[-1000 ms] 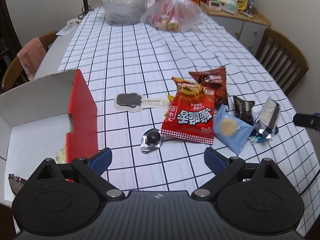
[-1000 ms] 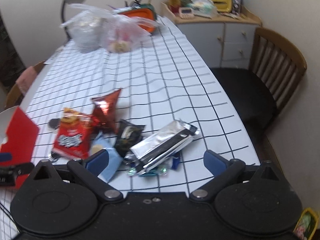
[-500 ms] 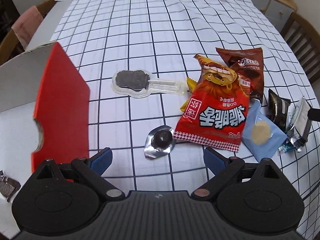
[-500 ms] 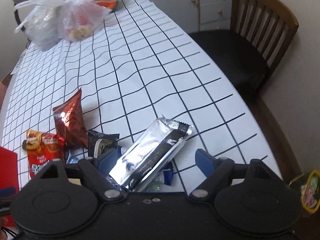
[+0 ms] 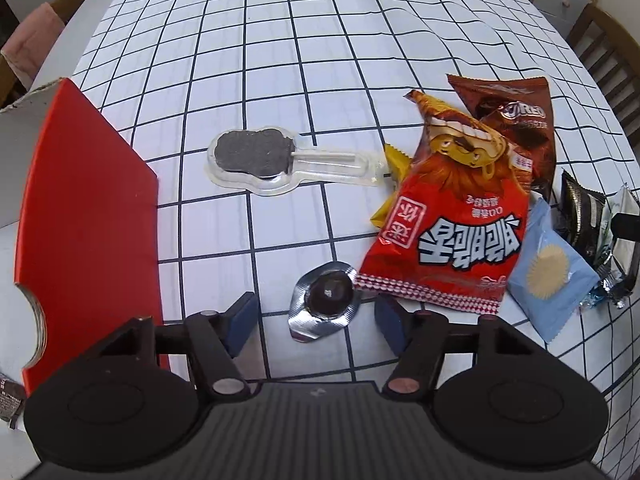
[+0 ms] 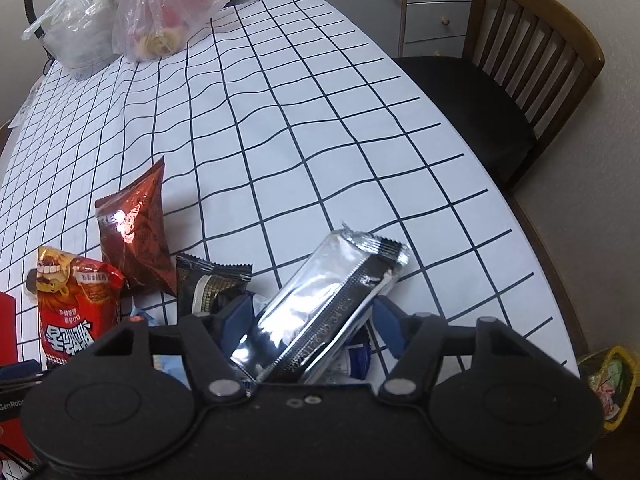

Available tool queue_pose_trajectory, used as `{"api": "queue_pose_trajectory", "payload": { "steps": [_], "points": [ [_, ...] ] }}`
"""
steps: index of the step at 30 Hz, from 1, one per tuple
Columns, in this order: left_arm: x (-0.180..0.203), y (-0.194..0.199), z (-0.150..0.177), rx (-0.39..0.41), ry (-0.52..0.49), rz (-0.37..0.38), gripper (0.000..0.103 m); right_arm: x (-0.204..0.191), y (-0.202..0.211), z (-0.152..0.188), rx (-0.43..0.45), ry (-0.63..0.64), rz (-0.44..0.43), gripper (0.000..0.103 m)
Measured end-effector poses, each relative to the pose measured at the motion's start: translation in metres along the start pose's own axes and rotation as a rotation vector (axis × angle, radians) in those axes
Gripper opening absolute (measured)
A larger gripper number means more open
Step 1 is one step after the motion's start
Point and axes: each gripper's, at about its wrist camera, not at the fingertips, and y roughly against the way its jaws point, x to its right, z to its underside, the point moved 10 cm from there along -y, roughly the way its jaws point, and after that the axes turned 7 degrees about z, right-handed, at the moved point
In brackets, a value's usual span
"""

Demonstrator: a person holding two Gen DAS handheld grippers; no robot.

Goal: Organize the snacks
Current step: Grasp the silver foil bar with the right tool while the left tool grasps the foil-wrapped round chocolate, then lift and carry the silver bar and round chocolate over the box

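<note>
My left gripper point(image 5: 316, 322) is open, its blue pads on either side of a small foil-wrapped chocolate ball point(image 5: 326, 304) on the checked tablecloth. Beyond lie a clear-packed lollipop point(image 5: 256, 154), a red noodle snack bag point(image 5: 448, 216), a brown Oreo bag point(image 5: 516, 120) and a light blue biscuit pack point(image 5: 548, 268). My right gripper point(image 6: 314, 320) has its pads around a long silver wrapper point(image 6: 324, 304), close on both sides; contact is unclear. A black packet point(image 6: 208, 284) lies left of it.
A red and white cardboard box point(image 5: 84, 216) stands open at the left. Two plastic bags point(image 6: 132, 16) sit at the table's far end. A wooden chair point(image 6: 516, 72) stands by the right edge, which is close to the silver wrapper.
Both grippers moved down and forward. The left one now straddles the foil chocolate with narrower jaws. The right one closed in around the silver wrapper.
</note>
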Motion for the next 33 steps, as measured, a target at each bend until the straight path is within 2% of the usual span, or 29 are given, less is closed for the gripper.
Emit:
{"api": "queue_pose_trajectory", "payload": {
  "steps": [2,4,6,9,11,13,14,15,17,23,25,28,29,30,33],
  "points": [
    [0.000,-0.001,-0.002,0.004,-0.010,0.000,0.063,-0.001,0.000,0.000,0.003,0.002,-0.001,0.059],
    [0.000,-0.001,-0.004,0.011,-0.013,-0.002,0.058,-0.002,0.001,0.000,0.007,0.003,-0.003,0.055],
    [0.000,0.001,-0.006,0.017,-0.017,-0.003,0.052,-0.001,0.002,0.000,0.013,0.003,-0.002,0.051],
    [0.000,0.002,-0.008,0.027,-0.023,-0.002,0.035,-0.001,0.004,0.000,0.021,0.013,-0.002,0.049],
    [0.000,0.003,-0.008,0.030,-0.025,0.001,0.035,-0.001,0.005,0.000,0.030,0.028,0.001,0.045],
    [0.000,0.004,-0.008,0.035,-0.015,0.006,0.034,0.000,0.008,-0.001,0.042,0.029,0.000,0.037],
    [-0.001,0.005,-0.008,0.037,-0.010,0.007,0.033,0.001,0.010,-0.002,0.049,0.030,0.003,0.025],
    [-0.001,0.005,-0.008,0.037,-0.007,0.005,0.033,0.003,0.012,-0.002,0.055,0.028,0.000,0.020],
    [-0.002,0.005,-0.006,0.040,0.002,0.004,0.033,0.005,0.012,-0.001,0.047,0.026,-0.012,0.016],
    [-0.001,0.010,-0.001,0.046,0.009,0.010,0.033,0.004,0.013,0.002,0.039,0.047,-0.031,0.027],
    [0.000,0.012,0.001,0.045,0.011,0.011,0.033,0.002,0.012,0.003,0.028,0.046,-0.035,0.035],
    [0.000,0.014,0.005,0.043,0.015,0.012,0.033,-0.002,0.009,0.003,0.030,0.067,-0.016,0.055],
    [0.000,0.015,0.007,0.044,0.017,0.012,0.033,-0.003,0.008,0.003,0.033,0.073,-0.009,0.067],
    [0.000,0.016,0.008,0.045,0.021,0.014,0.033,-0.003,0.007,0.003,0.033,0.073,-0.006,0.070],
    [-0.001,0.019,0.013,0.048,0.031,0.018,0.033,-0.007,0.002,0.005,0.024,0.085,0.008,0.069]
  ]
}}
